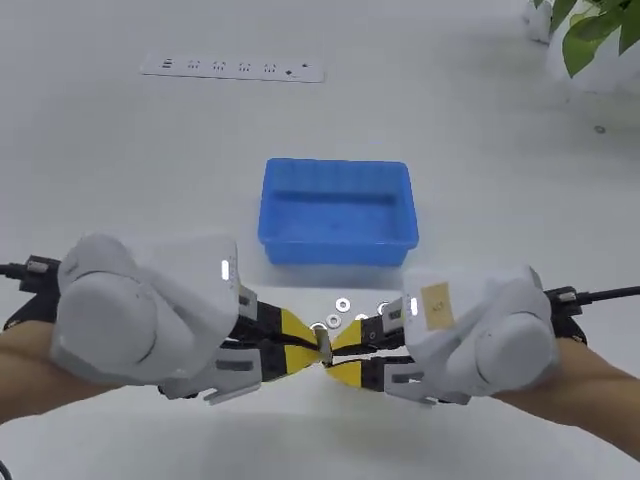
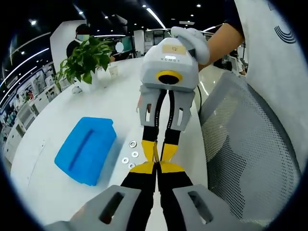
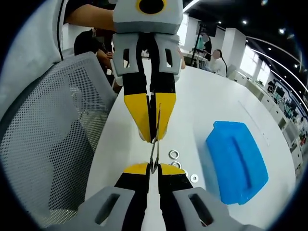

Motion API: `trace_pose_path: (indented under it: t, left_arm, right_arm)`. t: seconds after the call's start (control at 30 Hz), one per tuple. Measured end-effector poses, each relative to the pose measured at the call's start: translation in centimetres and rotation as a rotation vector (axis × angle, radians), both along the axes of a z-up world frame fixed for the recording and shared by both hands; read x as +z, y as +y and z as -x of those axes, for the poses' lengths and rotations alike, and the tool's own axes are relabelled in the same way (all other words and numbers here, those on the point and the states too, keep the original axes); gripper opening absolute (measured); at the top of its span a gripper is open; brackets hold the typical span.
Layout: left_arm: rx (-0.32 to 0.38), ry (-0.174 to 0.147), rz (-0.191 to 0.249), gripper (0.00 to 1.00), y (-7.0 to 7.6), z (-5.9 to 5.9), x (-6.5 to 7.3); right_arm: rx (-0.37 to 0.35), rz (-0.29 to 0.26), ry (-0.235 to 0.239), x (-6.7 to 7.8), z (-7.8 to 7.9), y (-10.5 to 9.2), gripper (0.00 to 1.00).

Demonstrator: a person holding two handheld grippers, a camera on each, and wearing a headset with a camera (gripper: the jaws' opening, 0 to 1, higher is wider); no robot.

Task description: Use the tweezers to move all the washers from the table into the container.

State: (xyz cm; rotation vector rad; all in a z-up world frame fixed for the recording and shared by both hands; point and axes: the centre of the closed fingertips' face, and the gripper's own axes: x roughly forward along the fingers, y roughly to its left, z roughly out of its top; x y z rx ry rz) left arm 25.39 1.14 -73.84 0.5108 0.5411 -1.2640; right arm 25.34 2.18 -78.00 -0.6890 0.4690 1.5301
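**Tweezers pinched between both grippers, washers waiting on the table**

The left gripper [image 1: 312, 350] and the right gripper [image 1: 336, 354] meet nose to nose just above the table [image 1: 120, 170]. Each has its yellow jaws pressed together on the tweezers [image 3: 155, 139]. In the right gripper view, the thin metal strip leaves that gripper's own closed jaws and runs straight ahead into the closed jaws of the left gripper. The left gripper view shows the same join from the other side.

The double hold looks like a handover or a re-seating, with one gripper steadying the tool while the other finds a grip from which it can squeeze the arms. Which gripper is meant to keep it I cannot tell.

The tweezers' long axis lies along the line from one gripper to the other, so it runs crosswise to the person in the head view. It seems roughly level with the tabletop. Most of the length is hidden between the jaws, and I cannot make out which end carries the points.

Just beyond the joined tips, a few washers [image 1: 343, 304] lie loose on the table in a small cluster, none of them touched. Behind them, a little apart, the blue container [image 1: 338, 248] stands open side up, and no washer can be made out inside it. Judging by that, the moving has not begun, and the tool will need its points turned down before a first pick.
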Motion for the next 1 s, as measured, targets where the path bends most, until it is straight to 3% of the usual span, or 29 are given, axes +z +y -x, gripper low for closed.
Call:
trace_pose_path:
  t: [0.3,0.4,0.47,0.53,0.57,0.7,0.77,0.83,0.9,1.0]
  left_arm:
    - [0.016,0.018,0.013,0.15,-0.3,0.2,0.0]
    - [-0.002,-0.008,0.01,0.09,-0.4,0.1,0.1]
    - [0.0,-0.005,0.012,0.05,-0.4,0.0,0.0]
    - [0.015,0.039,0.046,0.05,-0.7,0.1,-0.1]
    - [0.014,0.024,0.043,0.05,-0.6,0.0,-0.2]
    - [0.011,-0.007,0.004,0.06,-0.1,-0.2,-0.8]
    - [0.024,0.01,-0.009,0.1,0.5,-0.3,-1.4]
    - [0.025,-0.008,-0.073,0.14,1.4,-0.5,-2.6]
    - [0.006,0.02,-0.09,0.16,1.4,0.0,-3.8]
    - [-0.014,0.027,-0.13,0.16,1.5,0.2,-5.5]
  right_arm:
    - [0.001,-0.022,0.008,-0.2,0.4,-0.2,0.07]
    - [0.007,-0.025,0.011,-0.2,0.5,-0.1,0.07]
    - [0.006,-0.032,0.019,-0.2,0.6,0.1,0.07]
    - [0.002,-0.042,0.022,-0.1,0.6,0.2,0.07]
    - [-0.002,-0.049,0.026,-0.1,0.5,0.4,0.07]
    - [-0.001,-0.041,0.031,-0.5,0.3,0.3,0.07]
    - [-0.003,-0.039,0.035,-0.6,0.2,0.3,0.07]
    - [0.001,-0.025,0.032,-0.8,0.2,0.3,0.07]
    - [0.0,-0.022,0.033,-0.8,0.1,0.3,0.07]
    - [0.0,-0.029,0.036,-0.3,0.3,0.4,0.07]
